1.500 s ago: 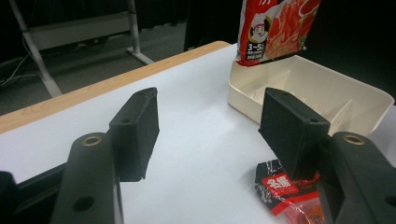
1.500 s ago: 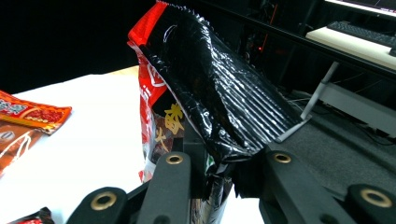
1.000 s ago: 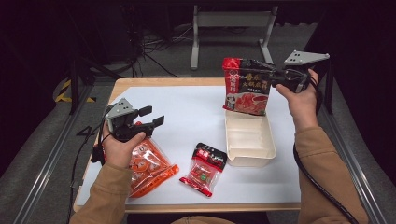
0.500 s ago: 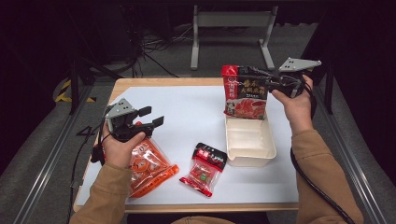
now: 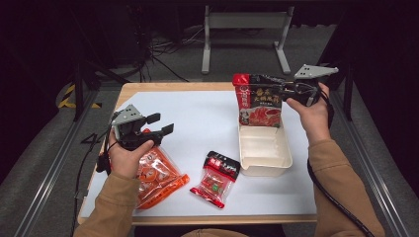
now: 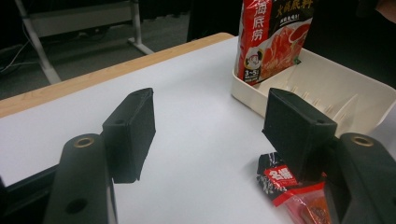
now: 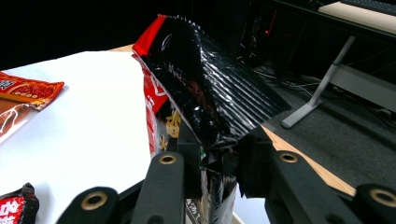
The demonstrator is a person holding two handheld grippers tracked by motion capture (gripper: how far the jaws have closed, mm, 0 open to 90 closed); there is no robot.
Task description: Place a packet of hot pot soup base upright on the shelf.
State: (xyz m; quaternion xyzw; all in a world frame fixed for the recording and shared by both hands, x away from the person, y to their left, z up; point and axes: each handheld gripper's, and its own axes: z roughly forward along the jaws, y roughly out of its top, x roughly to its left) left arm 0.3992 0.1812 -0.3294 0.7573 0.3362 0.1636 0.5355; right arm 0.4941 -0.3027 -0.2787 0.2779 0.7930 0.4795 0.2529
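Your right gripper (image 5: 282,90) has the hotpot soup-base pouch (image 5: 258,100) by its top edge, standing upright in the far end of the cream tray (image 5: 264,150), about 1 o'clock on the surface (image 5: 207,118). Those jaws have just been easing apart, with the foil still between them in the right gripper view, so let the pouch settle against the tray wall before you back straight out (don't drag it over). Your left gripper (image 5: 157,126) hovers at 9 o'clock, jaws released and empty, above the orange snack bag (image 5: 158,175). The small red packet (image 5: 216,178) lies at 6 o'clock. White sheet on wood, dark room, a grey stand (image 5: 245,29) behind.
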